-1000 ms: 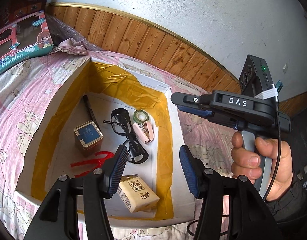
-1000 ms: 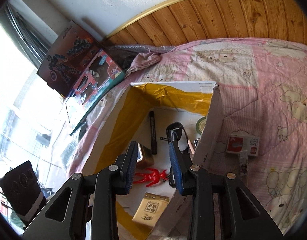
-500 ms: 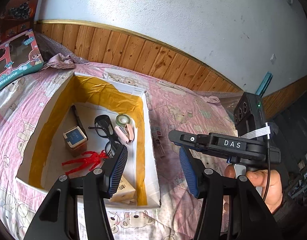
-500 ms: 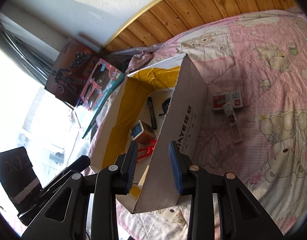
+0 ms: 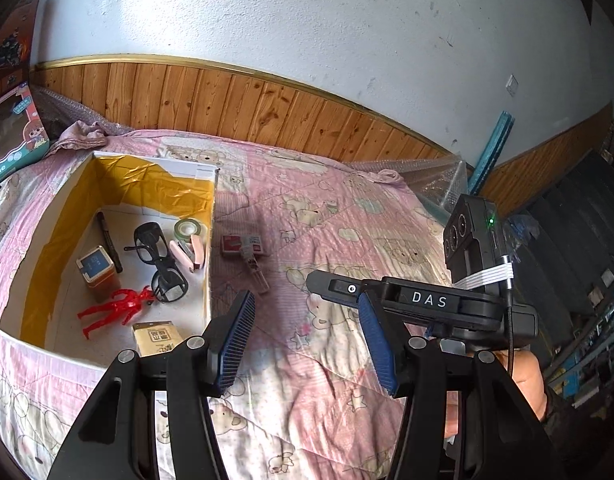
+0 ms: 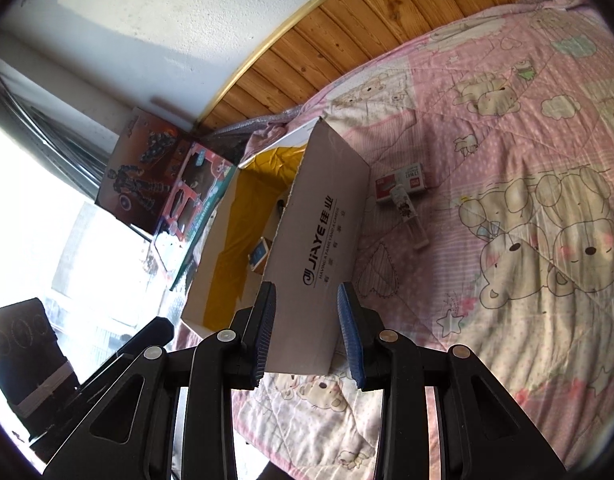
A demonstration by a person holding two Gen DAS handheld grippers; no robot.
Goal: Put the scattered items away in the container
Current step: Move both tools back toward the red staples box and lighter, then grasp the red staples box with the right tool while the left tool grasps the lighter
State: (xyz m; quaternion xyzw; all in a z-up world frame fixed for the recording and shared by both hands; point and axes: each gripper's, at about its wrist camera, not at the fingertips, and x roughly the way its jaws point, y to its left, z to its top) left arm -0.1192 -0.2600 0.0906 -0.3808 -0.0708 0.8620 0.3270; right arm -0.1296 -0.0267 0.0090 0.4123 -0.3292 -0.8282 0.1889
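Both claws now back off the box, wide, empty.

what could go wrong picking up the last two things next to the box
The tube lies partly on the red-and-white pack, so closing the tongs on one may drag or flick the other. Both sit close to the box wall; a finger could snag its edge and shift it. The quilt is soft, so pressing down may sink the flat pack out of grip.

quilt: pink, bear print | box: white, yellow-lined | figure: red | glasses: seemingly black
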